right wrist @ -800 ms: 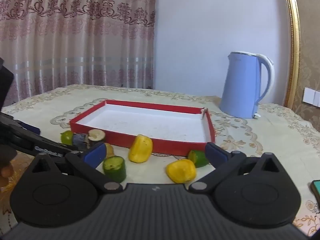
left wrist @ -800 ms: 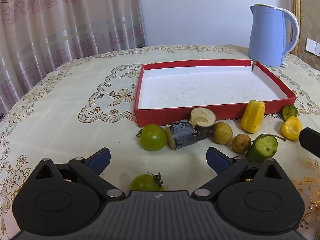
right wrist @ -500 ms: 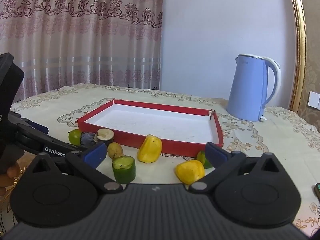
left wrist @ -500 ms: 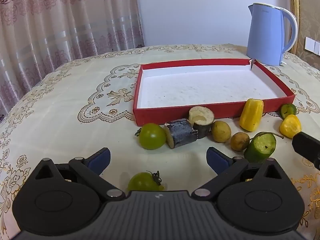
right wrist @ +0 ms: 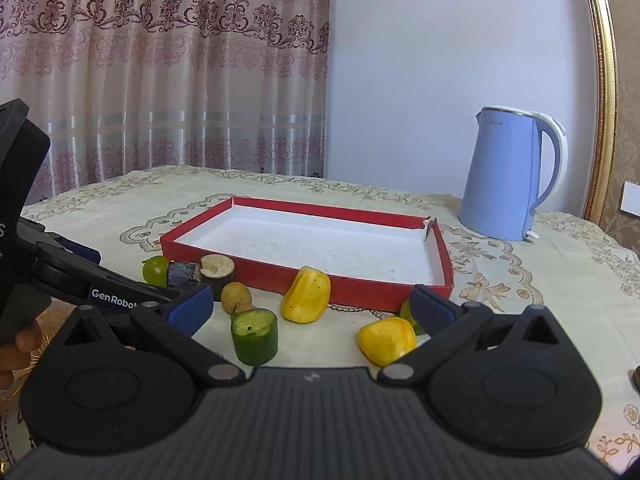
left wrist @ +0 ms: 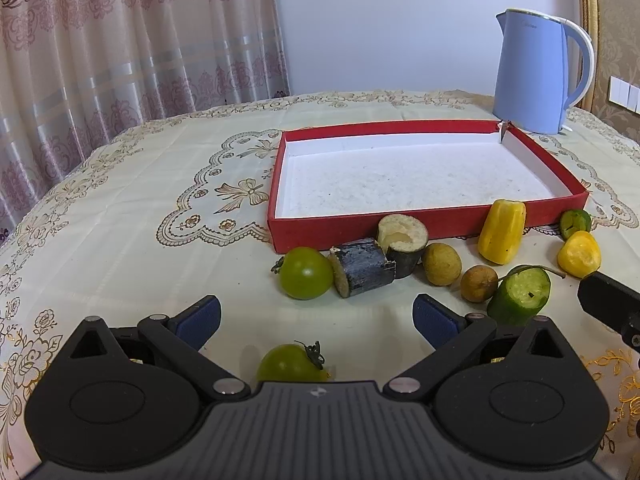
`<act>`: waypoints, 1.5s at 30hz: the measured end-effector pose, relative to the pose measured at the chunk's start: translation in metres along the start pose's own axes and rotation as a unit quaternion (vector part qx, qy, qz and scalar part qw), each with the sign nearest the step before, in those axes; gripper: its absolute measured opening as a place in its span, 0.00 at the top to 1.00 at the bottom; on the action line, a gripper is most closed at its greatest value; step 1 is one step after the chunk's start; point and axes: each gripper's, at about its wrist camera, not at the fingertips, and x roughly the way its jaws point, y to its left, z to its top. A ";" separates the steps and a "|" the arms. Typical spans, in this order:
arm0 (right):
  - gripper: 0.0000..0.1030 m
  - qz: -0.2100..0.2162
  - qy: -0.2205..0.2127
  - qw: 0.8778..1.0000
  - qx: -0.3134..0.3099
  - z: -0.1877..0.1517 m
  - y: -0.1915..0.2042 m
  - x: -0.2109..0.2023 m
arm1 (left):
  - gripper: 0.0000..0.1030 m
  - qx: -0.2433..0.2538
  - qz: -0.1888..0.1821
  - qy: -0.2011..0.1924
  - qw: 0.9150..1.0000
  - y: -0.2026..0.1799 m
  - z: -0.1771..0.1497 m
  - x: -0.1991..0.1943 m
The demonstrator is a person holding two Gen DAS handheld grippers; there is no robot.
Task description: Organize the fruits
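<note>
Left gripper [left wrist: 316,318] spread wide and empty above a green tomato [left wrist: 292,363], right gripper [right wrist: 310,306] likewise agape over cucumber stub [right wrist: 255,335], fruit pieces strewn just before the red tray [left wrist: 400,226], tray bare

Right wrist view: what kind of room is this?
Likely a home dining or living room: an embroidered tablecloth, patterned curtains behind it, and a blue electric kettle beside the red tray.
</note>
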 end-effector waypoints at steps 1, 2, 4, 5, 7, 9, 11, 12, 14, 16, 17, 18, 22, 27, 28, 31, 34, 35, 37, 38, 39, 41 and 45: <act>0.00 0.000 0.000 1.000 0.000 0.000 0.000 0.000 | 0.00 0.000 0.000 0.000 1.000 0.000 0.000 0.000; 0.00 0.001 0.000 1.000 0.000 0.000 0.000 0.000 | 0.00 -0.001 0.000 0.000 1.000 0.000 0.000 0.000; 0.00 0.002 0.000 1.000 0.000 0.000 0.000 0.000 | 0.00 -0.001 0.000 0.000 1.000 0.002 0.001 -0.002; 0.00 0.001 0.000 1.000 0.000 0.000 0.000 0.000 | 0.00 -0.001 0.000 0.000 1.000 0.002 0.001 -0.003; 0.00 0.002 0.000 1.000 0.001 0.000 0.000 0.000 | 0.00 -0.002 0.000 0.000 1.000 0.002 0.001 -0.003; 0.00 0.002 0.000 1.000 0.000 -0.001 0.000 0.000 | 0.00 -0.002 0.000 -0.001 1.000 0.002 0.001 -0.004; 0.00 0.002 -0.001 1.000 -0.002 -0.001 0.001 -0.001 | 0.00 -0.003 0.000 -0.001 1.000 0.003 0.001 -0.005; 0.00 0.002 -0.001 1.000 -0.004 -0.001 0.001 -0.001 | 0.00 -0.003 0.000 -0.001 1.000 0.003 0.001 -0.004; 0.00 0.003 -0.001 1.000 -0.005 -0.001 0.002 -0.002 | 0.00 -0.003 0.000 -0.001 1.000 0.004 0.001 -0.004; 0.00 0.003 -0.001 1.000 -0.006 -0.001 0.003 -0.002 | 0.00 -0.004 0.000 -0.002 1.000 0.004 0.000 -0.005; 0.00 0.003 -0.001 1.000 -0.006 -0.001 0.003 -0.002 | 0.00 -0.004 0.000 -0.002 1.000 0.004 0.000 -0.005; 0.00 0.003 -0.001 1.000 -0.006 -0.001 0.003 -0.003 | 0.00 -0.004 0.000 -0.002 1.000 0.004 0.000 -0.005; 0.00 0.003 -0.001 1.000 -0.005 -0.001 0.003 -0.002 | 0.00 -0.004 0.000 -0.002 1.000 0.005 0.000 -0.005; 0.00 0.004 -0.001 1.000 -0.006 -0.001 0.002 -0.002 | 0.00 -0.004 0.002 -0.002 1.000 0.005 0.000 -0.006; 0.00 0.004 -0.001 1.000 -0.006 -0.001 0.002 -0.002 | 0.00 -0.004 0.001 -0.002 1.000 0.005 0.000 -0.006; 0.00 0.004 -0.001 1.000 -0.005 -0.001 0.002 -0.002 | 0.00 -0.003 0.002 -0.001 1.000 0.005 0.000 -0.006; 0.00 0.004 -0.001 1.000 -0.005 -0.001 0.001 -0.002 | 0.00 -0.004 0.002 -0.002 1.000 0.005 0.000 -0.006; 0.00 0.004 -0.001 1.000 -0.005 -0.001 0.001 -0.002 | 0.00 -0.004 0.002 -0.002 1.000 0.005 0.000 -0.006; 0.00 0.004 -0.001 1.000 -0.005 -0.001 0.001 -0.002 | 0.00 -0.003 0.002 -0.002 1.000 0.005 0.000 -0.006; 0.00 0.004 -0.001 1.000 -0.004 -0.001 0.001 -0.002 | 0.00 -0.003 0.003 -0.002 1.000 0.005 0.000 -0.006; 0.00 0.004 -0.001 1.000 -0.004 -0.001 0.001 -0.002 | 0.00 -0.003 0.003 -0.002 1.000 0.005 0.000 -0.006; 0.00 0.004 -0.001 1.000 -0.004 -0.001 0.001 -0.002 | 0.00 -0.004 0.002 -0.002 1.000 0.005 0.000 -0.006; 0.00 0.005 -0.001 1.000 -0.004 -0.001 0.001 -0.002 | 0.00 -0.002 0.003 -0.002 1.000 0.005 0.000 -0.006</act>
